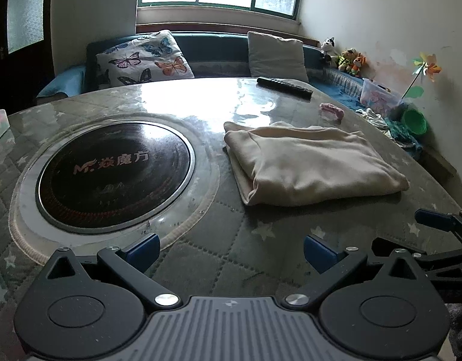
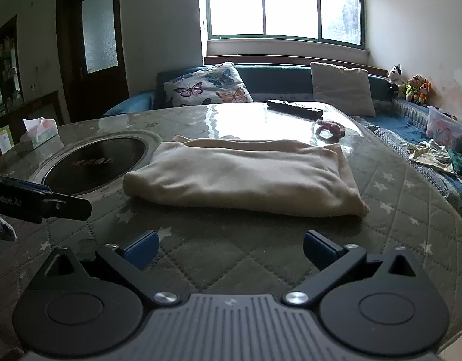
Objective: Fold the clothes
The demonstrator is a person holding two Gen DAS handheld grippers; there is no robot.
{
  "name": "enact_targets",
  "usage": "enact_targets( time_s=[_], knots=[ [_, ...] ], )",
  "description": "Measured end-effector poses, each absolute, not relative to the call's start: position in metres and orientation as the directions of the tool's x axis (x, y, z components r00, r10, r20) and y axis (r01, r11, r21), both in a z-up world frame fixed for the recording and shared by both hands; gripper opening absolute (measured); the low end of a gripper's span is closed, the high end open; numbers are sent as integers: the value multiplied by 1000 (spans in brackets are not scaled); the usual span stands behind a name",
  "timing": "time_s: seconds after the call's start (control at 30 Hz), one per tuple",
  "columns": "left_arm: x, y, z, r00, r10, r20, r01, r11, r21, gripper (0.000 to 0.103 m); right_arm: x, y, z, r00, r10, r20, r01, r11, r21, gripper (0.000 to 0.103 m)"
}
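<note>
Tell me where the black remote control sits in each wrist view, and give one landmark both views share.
Left wrist view: the remote control lies at the table's far edge, upper right of centre, beyond the folded cream garment.
Right wrist view: the remote control lies at the far edge, right of centre, behind the garment.
Shared landmark: the butterfly pillow on the sofa.
</note>
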State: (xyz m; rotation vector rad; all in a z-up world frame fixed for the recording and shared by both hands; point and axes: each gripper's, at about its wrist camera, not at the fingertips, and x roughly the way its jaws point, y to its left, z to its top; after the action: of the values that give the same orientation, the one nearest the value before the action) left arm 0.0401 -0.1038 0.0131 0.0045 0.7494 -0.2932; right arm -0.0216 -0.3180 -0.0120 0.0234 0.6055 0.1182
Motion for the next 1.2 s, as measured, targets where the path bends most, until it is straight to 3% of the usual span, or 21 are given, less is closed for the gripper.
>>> enact_targets(
  time_s=[1.2],
  knots=[
    [1, -107, 14, 725, -246, -643, 280, 959, -52, 103, -45, -305, -10, 803, 32, -595, -32, 999, 10, 103]
  ],
)
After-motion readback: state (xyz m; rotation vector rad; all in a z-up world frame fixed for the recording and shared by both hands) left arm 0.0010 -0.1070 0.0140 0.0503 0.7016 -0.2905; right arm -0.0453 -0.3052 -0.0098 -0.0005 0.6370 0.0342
